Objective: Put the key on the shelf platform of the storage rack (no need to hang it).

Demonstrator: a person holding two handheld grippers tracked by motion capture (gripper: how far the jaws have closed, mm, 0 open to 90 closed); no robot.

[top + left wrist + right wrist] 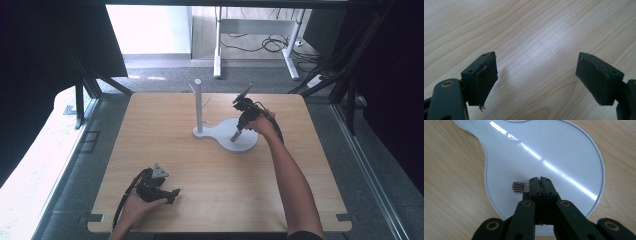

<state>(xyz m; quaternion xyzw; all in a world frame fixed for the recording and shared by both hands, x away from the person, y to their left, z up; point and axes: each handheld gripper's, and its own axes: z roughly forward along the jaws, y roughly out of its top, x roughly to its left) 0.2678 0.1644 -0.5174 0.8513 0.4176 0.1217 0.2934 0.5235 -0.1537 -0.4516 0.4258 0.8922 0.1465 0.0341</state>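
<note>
A white stand has an upright post (198, 105) with short pegs and a flat pear-shaped base (222, 131). My right gripper (239, 128) points down over the round end of that base (549, 150), its jaws (540, 179) pressed together. A small silvery ribbed metal piece (520, 187) sticks out sideways at the jaw tips and hangs as a grey strip (235, 135) just above the base. My left gripper (174, 192) lies near the table's front left, held by a hand. Its jaws (536, 75) stand wide apart over bare wood with nothing between them.
The wooden table (210, 200) has notches at its front corners. Beyond its far edge is grey floor with a white desk frame (255, 30) and cables. Dark curtains hang at both sides.
</note>
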